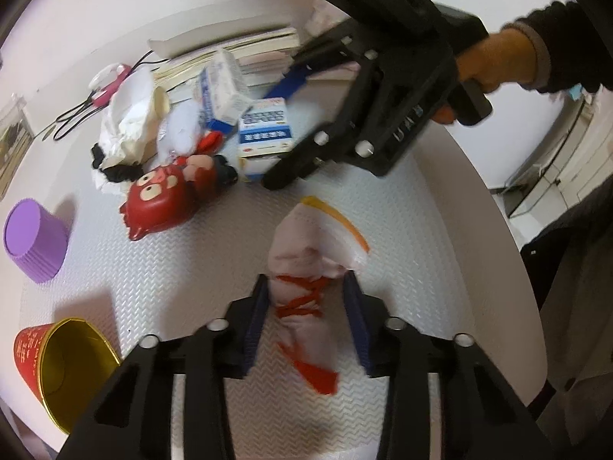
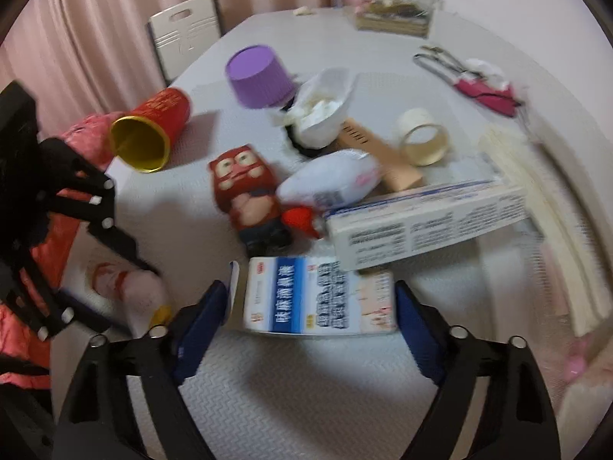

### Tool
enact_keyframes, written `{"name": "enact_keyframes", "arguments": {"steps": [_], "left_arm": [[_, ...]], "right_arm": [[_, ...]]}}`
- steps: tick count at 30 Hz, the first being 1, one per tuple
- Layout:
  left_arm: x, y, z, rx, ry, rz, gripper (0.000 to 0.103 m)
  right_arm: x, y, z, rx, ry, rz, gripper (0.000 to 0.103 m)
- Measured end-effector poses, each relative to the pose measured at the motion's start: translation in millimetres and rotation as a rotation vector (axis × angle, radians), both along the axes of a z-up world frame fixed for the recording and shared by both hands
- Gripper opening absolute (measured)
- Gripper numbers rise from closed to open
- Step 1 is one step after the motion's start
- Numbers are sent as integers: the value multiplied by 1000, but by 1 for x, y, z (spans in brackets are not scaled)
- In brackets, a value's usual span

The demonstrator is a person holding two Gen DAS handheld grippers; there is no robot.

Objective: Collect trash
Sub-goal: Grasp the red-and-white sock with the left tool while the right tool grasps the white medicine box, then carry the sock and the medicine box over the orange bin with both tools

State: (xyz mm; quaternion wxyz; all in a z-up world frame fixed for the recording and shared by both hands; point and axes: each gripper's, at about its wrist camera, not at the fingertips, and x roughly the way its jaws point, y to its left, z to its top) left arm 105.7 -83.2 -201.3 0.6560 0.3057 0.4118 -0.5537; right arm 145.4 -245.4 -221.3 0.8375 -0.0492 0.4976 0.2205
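A round white table (image 1: 440, 230) covered by a white mat with an embossed zigzag texture (image 2: 291, 391) is carrying everything. A crumpled pale pink wrapper with red and orange print (image 1: 302, 268) is lying on the mat. A red cylindrical paper can with a gold lining (image 2: 153, 130) is lying on its side, and a ribbed purple plastic cup (image 2: 260, 74) is sitting upside down beyond it. A red cartoon figurine (image 2: 249, 195) is lying on its back beside a blue-and-white cardboard medicine box (image 2: 318, 299). A roll of beige tape (image 2: 423, 138) is resting further back, and pink-handled scissors (image 2: 479, 88) are lying near the far edge.
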Motion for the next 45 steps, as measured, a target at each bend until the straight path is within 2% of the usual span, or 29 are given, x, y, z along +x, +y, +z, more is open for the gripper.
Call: {"name": "enact_keyframes", "arguments": {"steps": [3,6,15,23,32,38,45], "left_arm": [[6,1,0,-2,23,27,30],[-2,6,2,-2,27,42,30],[-5,-5,4,20,25,92,29],[-17,-16,12,29,27,117,29],[-38,-9,38,17,5,211,29],[-58,30,58,21,-44,330,29],[-84,87,80,30,-85,512,29]], "right_arm": [[0,0,1,-1,-6,15,81],[0,-6,5,5,-8,26,69],[-3,-11,4,37,24,84,68],[-23,-12,9,56,57,172,68],[-47,-10,37,83,72,268,68],[-61,13,72,117,36,391,68],[-59,73,106,143,-4,576,68]]}}
